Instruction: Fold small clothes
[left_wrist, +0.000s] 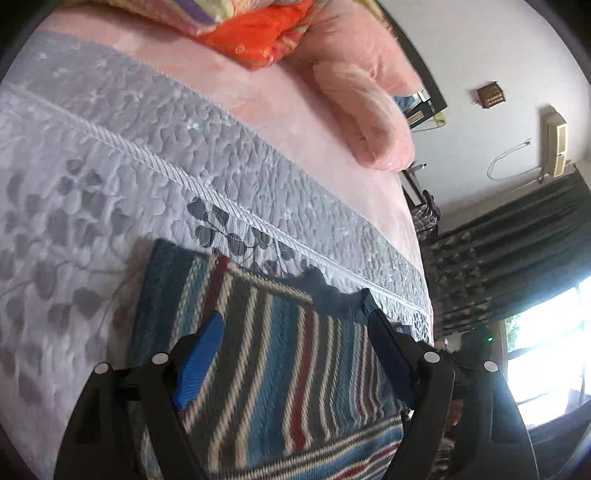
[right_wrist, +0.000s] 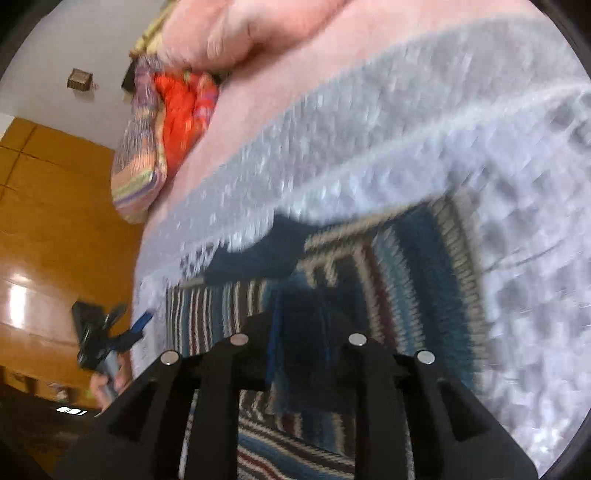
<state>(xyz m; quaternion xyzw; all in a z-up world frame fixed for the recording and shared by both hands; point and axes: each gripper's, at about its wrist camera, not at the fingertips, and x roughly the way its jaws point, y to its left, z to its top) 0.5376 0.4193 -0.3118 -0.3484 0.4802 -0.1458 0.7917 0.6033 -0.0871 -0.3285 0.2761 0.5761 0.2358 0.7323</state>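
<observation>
**Striped knit on the bed, left tool wide open, right tool pinched together**

Left wrist view: my left gripper (left_wrist: 291, 325) is released, blue-padded fingers (left_wrist: 201, 363) spread wide, one on each side of the striped knitted garment in blue, grey, cream and dark red (left_wrist: 266, 354). The garment lies flat right under and ahead of the tool on the grey-lilac leaf-print quilted bedspread (left_wrist: 147, 147). I read the wide spread as straddling the cloth before picking an edge. Far ahead sit an orange patterned cushion (left_wrist: 258, 37) and a pink fluffy blanket roll (left_wrist: 365, 114), well apart from the work.

Right wrist view: blurred. My right gripper (right_wrist: 299, 306) is clenched, fingers together just over the dark collar area of the same garment (right_wrist: 406, 266). Whether cloth is actually pinched between them I cannot tell. Probably it's low and tight to catch one thin layer for a fold. Off to the tool's left, the other gripper (right_wrist: 129, 332) shows small.
</observation>
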